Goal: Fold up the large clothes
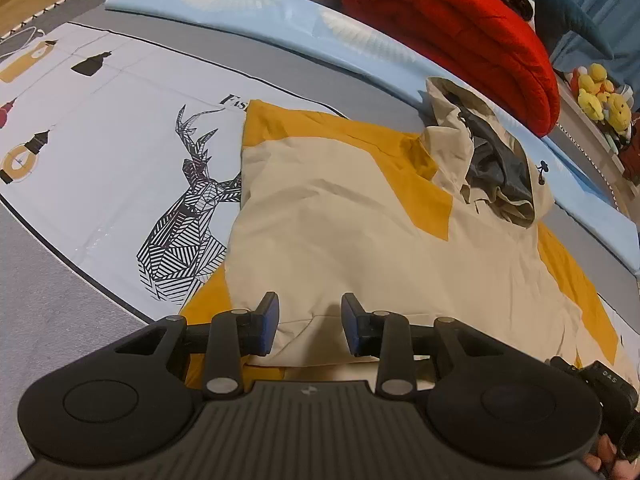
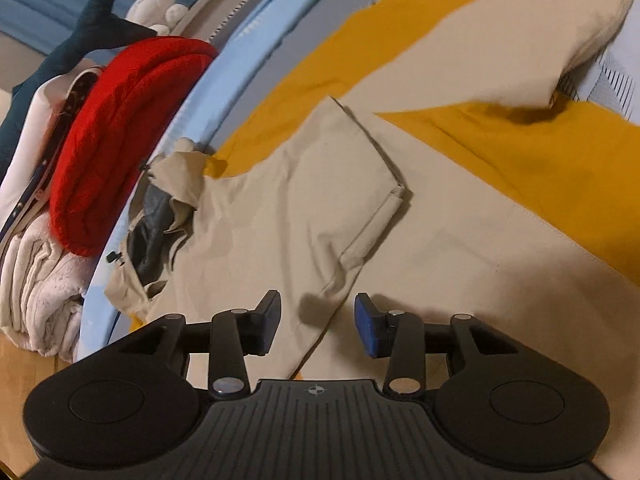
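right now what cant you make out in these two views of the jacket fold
- Left wrist view: the jacket's near hem is covered by the left gripper; the deer print on the sheet partly runs under the jacket.
- Right wrist view: the folded sleeve's lower end disappears behind the right gripper; the far jacket edge is blurred.
- Both views: the hood's dark lining hides its inside.

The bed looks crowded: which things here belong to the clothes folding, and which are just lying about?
Part of the job:
- beige and yellow jacket, spread flat with a sleeve folded across it
- left hand-held gripper, open over the hem
- right hand-held gripper, open over the sleeve

Just lying about:
- red blanket, folded
- white blanket
- yellow plush toys
- deer-print sheet underneath
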{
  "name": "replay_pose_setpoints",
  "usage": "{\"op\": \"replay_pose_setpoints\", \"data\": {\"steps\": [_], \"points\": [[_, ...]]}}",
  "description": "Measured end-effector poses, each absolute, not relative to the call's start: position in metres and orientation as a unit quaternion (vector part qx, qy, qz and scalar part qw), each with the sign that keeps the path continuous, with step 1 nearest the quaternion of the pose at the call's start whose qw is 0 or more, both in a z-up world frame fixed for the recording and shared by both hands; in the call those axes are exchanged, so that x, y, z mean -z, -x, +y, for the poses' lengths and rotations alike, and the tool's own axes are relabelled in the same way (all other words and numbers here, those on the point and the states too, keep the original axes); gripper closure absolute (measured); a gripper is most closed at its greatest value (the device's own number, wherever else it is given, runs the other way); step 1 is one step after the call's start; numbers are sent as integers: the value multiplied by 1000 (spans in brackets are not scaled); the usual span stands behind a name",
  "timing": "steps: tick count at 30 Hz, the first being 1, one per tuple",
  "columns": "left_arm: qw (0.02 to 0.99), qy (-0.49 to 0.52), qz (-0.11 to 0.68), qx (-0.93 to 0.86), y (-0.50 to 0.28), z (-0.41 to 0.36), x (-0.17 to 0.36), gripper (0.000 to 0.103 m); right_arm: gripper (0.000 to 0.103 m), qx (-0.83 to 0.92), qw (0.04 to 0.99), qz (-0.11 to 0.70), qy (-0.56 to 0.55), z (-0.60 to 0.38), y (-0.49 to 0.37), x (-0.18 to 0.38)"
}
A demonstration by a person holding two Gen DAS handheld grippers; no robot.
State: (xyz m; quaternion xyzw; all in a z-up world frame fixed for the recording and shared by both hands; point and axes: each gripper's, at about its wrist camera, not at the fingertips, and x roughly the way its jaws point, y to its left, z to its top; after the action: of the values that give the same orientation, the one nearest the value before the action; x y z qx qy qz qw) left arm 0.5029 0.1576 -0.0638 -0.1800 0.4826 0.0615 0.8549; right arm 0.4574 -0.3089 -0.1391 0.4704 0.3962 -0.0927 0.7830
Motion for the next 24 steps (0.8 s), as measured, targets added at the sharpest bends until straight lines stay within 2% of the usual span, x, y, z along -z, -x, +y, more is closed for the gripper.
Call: {"op": "replay_pose_setpoints", "data": {"steps": [3, 5, 6, 7, 8, 13, 19, 21, 23, 24], "points": [[855, 179, 483, -62, -503, 158, 64, 65, 66, 92, 781, 389, -480, -316, -462, 148], [855, 180, 483, -62, -503, 158, 64, 65, 94, 75, 789, 382, -475, -316, -466, 147], [855, 179, 483, -63, -504, 158, 65, 65, 94, 70, 793, 377, -473, -317, -466, 145], [854, 179, 484, -62, -504, 158, 65, 65, 102, 68, 801, 366, -468, -317, -465, 139], [854, 179, 485, -62, -504, 158, 65, 65, 102, 74, 815, 347, -457, -317, -462, 129], [855, 174, 486, -59, -503, 156, 66, 65, 102, 133, 888, 247, -364, -321, -449, 75], [847, 172, 500, -47, -503, 153, 76, 64, 96, 208, 840, 324, -383, -343, -454, 99], [841, 184, 507, -47, -503, 155, 84, 63, 87, 221, 830, 329, -391, -347, -452, 104], [833, 194, 515, -56, -502, 158, 96, 63, 69, 212, 830, 332, -396, -348, -454, 103], [827, 199, 523, -60, -501, 158, 102, 64, 65, 199, 829, 337, -400, -347, -455, 105]]}}
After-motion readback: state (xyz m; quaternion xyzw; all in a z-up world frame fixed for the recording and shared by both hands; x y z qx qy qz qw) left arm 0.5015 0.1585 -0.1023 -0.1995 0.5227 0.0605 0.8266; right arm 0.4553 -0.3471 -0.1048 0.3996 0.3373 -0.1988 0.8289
